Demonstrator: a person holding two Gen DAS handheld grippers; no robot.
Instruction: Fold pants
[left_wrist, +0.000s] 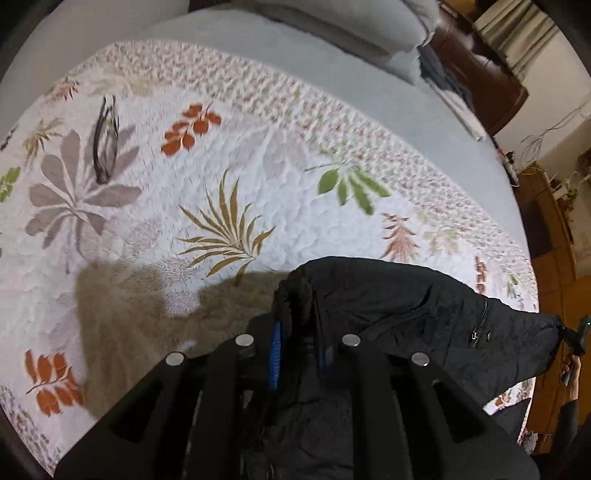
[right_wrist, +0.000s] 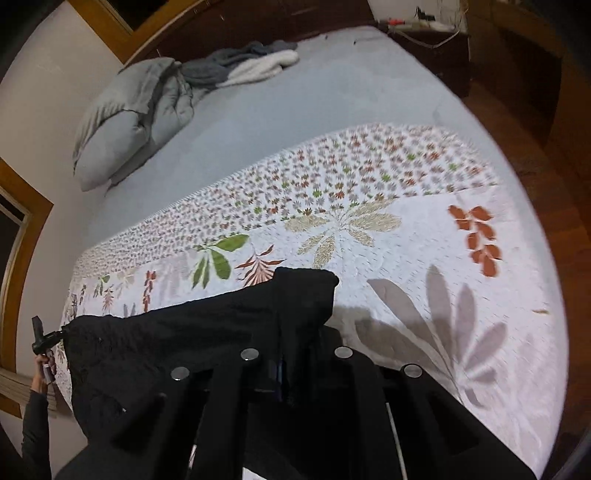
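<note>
Two corners of the black pants (left_wrist: 424, 325) are being held up at once, one in each pair of tongs. The left tongs (left_wrist: 295, 332) are clamped together on a bunched end of the waistband, and the right tongs (right_wrist: 295, 354) are clamped on the opposite end. The cloth is stretched between them, so its long visible edge runs straight from one hand to the other, sideways across the near edge of the bed (right_wrist: 258, 110). The rest of the pants is seen hanging down below the tongs, clear of the flowered quilt (left_wrist: 221, 147); how far the legs reach is hidden. Neither hand is nearer than the other: the garment is shared evenly. The coming move is judged to turn on that span being kept taut and level while the pants are laid forward onto the quilt. Beyond the quilt, a grey sheet (right_wrist: 295, 96) is spread, with a crumpled grey duvet (right_wrist: 133, 107) at the far left corner. Wooden flooring (right_wrist: 535, 122) is seen along the right edge of the bed.
</note>
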